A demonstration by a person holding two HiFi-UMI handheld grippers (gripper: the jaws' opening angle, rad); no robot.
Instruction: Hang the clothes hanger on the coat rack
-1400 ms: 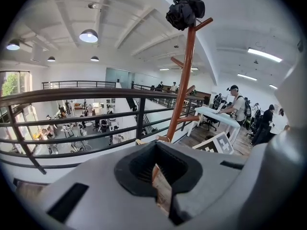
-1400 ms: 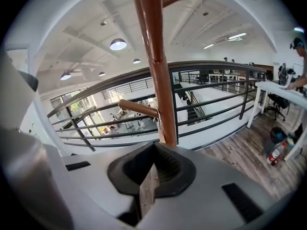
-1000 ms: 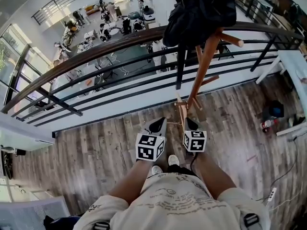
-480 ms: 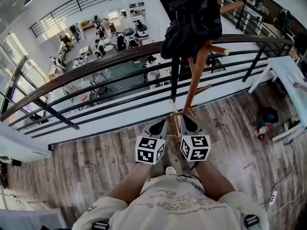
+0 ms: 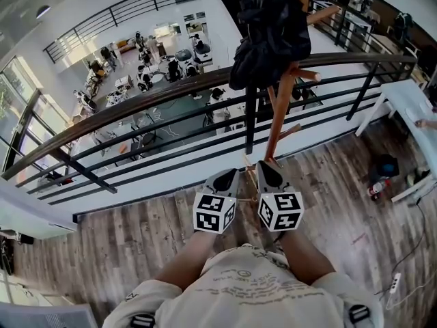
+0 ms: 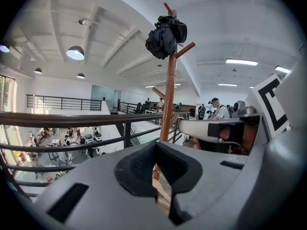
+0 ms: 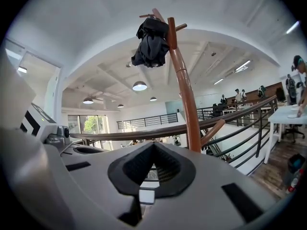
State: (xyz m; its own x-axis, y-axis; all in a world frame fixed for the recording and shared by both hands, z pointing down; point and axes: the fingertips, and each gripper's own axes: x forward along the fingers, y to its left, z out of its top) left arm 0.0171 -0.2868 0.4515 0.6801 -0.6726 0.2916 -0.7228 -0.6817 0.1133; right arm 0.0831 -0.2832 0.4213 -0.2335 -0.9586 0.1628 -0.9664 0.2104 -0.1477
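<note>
The wooden coat rack (image 5: 282, 98) stands at the railing just ahead, with a black garment (image 5: 272, 26) bunched on its upper pegs. A pale wooden hanger (image 5: 248, 174) sits between my two grippers, close to the rack's pole. My left gripper (image 5: 225, 178) is shut on it, and pale wood shows in the slit of its jaws (image 6: 161, 191). My right gripper (image 5: 268, 171) is shut beside it, and I see no wood between its jaws in the right gripper view. Both gripper views look up at the rack (image 6: 169, 95) (image 7: 185, 95) and the garment (image 6: 166, 34) (image 7: 150, 42).
A dark metal railing (image 5: 171, 94) with a wooden top rail runs across in front, with an atrium far below. A white table (image 5: 410, 104) stands at the right, with a dark bag (image 5: 384, 166) and a bottle (image 5: 375, 189) on the plank floor. A cable and power strip (image 5: 395, 282) lie at lower right.
Both grippers and the hanger have come nearer the rack's pole. The head view has tipped up, so more of the garment and upper pegs shows.
</note>
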